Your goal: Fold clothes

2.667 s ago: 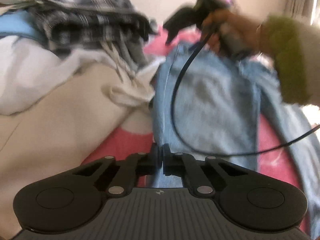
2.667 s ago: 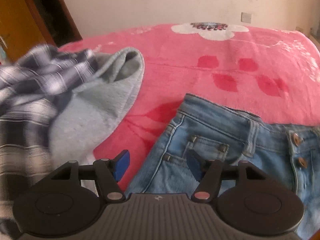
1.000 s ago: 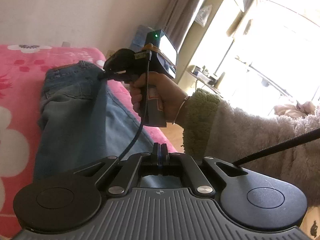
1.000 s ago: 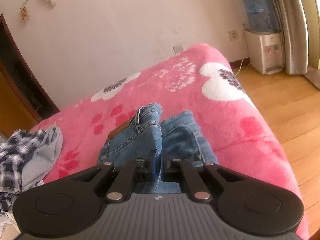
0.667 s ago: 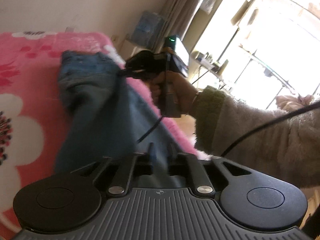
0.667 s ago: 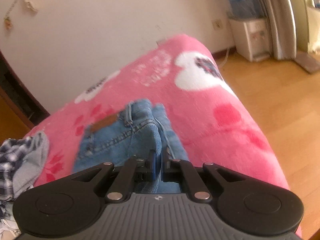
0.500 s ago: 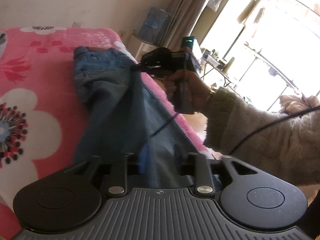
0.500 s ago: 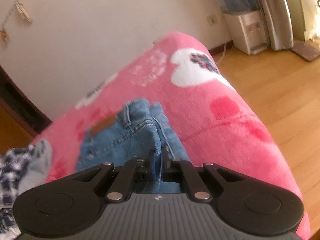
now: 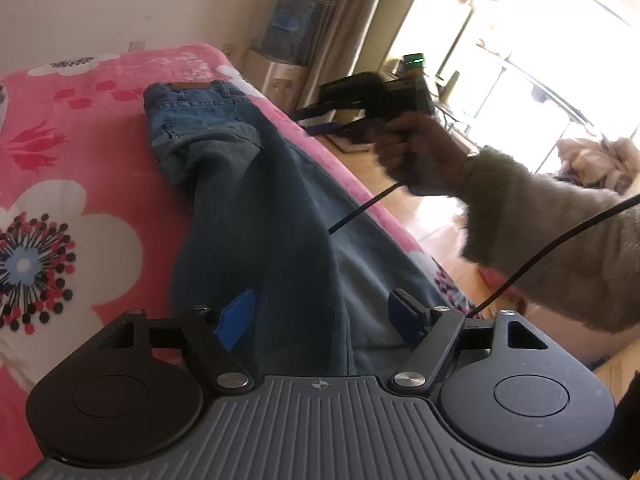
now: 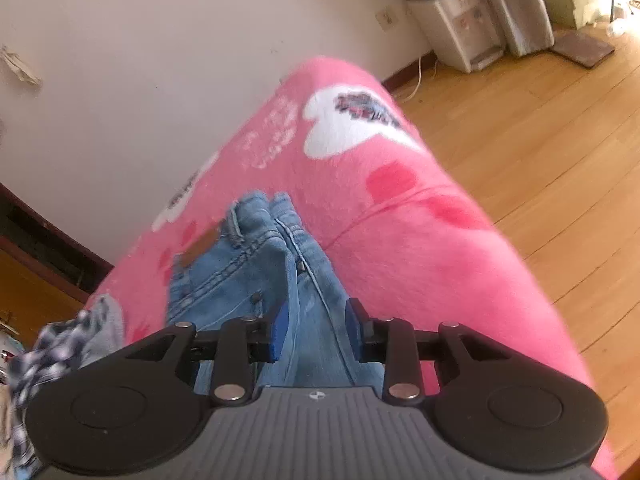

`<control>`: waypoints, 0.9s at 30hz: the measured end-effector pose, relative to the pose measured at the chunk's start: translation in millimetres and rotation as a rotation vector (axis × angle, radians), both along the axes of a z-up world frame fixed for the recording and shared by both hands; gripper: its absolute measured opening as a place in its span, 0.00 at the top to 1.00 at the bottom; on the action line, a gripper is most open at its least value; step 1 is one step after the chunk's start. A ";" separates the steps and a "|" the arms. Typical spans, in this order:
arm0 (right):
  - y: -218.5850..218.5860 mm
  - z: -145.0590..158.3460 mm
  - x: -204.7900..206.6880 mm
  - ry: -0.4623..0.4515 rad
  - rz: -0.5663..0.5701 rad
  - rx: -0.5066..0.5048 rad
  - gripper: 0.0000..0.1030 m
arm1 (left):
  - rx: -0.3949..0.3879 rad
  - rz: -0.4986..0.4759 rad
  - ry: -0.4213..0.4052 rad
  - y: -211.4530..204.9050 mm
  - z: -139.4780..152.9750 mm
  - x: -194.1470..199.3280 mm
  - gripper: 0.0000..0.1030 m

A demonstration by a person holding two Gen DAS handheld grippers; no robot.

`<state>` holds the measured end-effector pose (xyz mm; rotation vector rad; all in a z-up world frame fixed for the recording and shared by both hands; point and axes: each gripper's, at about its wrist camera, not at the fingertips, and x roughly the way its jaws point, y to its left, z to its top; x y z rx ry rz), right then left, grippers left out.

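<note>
Blue jeans (image 9: 248, 184) lie lengthwise on the pink flowered blanket (image 9: 80, 152), folded along their length, waistband at the far end. My left gripper (image 9: 322, 316) stands open over the leg end, blue pads apart, denim below them. In the same view my right gripper (image 9: 320, 114), held by a person's hand (image 9: 412, 152), hovers off the bed's right edge. In the right wrist view my right gripper (image 10: 314, 330) is open, with the jeans' (image 10: 256, 264) waist end lying slack between and beyond its fingers.
A checked shirt and grey garment (image 10: 60, 344) are heaped at the left. The bed's right edge drops to a wooden floor (image 10: 540, 152). A water dispenser (image 10: 452, 24) and curtain stand by the wall. A black cable (image 9: 552, 244) crosses the fuzzy sleeve (image 9: 560, 240).
Both grippers were shut on the jeans and have opened, releasing them onto the blanket. The right gripper has drawn away to the right of the bed.
</note>
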<state>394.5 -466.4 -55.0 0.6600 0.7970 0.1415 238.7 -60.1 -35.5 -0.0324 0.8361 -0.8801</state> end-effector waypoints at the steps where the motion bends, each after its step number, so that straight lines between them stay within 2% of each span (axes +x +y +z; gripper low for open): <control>1: -6.6 7.6 -13.2 -0.010 -0.002 0.000 0.67 | 0.000 -0.008 0.000 2.3 -0.3 -4.3 0.22; 6: -33.3 39.1 -75.7 -0.033 0.003 -0.003 0.66 | 0.014 -0.038 0.004 3.7 -7.1 -21.1 0.16; 9: -28.5 43.6 -102.3 0.011 0.065 -0.014 0.63 | 0.058 -0.048 0.003 -5.6 -16.8 -32.1 0.16; 13: 5.9 15.8 -117.3 0.128 0.168 -0.020 0.63 | 0.156 -0.090 -0.038 -27.0 -34.9 -49.3 0.18; 16: 31.1 -9.6 -120.0 0.171 0.208 -0.014 0.63 | 0.232 -0.129 -0.103 -41.9 -44.4 -61.5 0.24; 19: 35.5 -13.5 -116.4 0.153 0.201 -0.008 0.63 | 0.301 -0.155 -0.149 -52.9 -53.7 -68.5 0.39; 20: 36.9 -14.8 -115.2 0.147 0.198 -0.006 0.63 | 0.320 -0.156 -0.156 -55.6 -56.9 -69.5 0.47; 22: 39.9 -17.4 -112.9 0.136 0.193 -0.003 0.63 | 0.356 -0.155 -0.169 -58.7 -62.0 -70.3 0.55; 23: 41.3 -18.7 -111.7 0.130 0.191 -0.001 0.64 | 0.376 -0.149 -0.177 -59.4 -64.4 -69.7 0.68; 24: 42.8 -20.0 -110.5 0.124 0.188 0.001 0.65 | 0.397 -0.144 -0.186 -60.2 -67.0 -68.9 0.75; 25: 44.2 -21.3 -109.3 0.118 0.186 0.003 0.68 | 0.401 -0.147 -0.182 -60.3 -67.9 -67.5 0.79; 27: 47.2 -23.9 -106.9 0.106 0.181 0.007 0.82 | 0.394 -0.160 -0.184 -60.4 -64.8 -67.3 0.90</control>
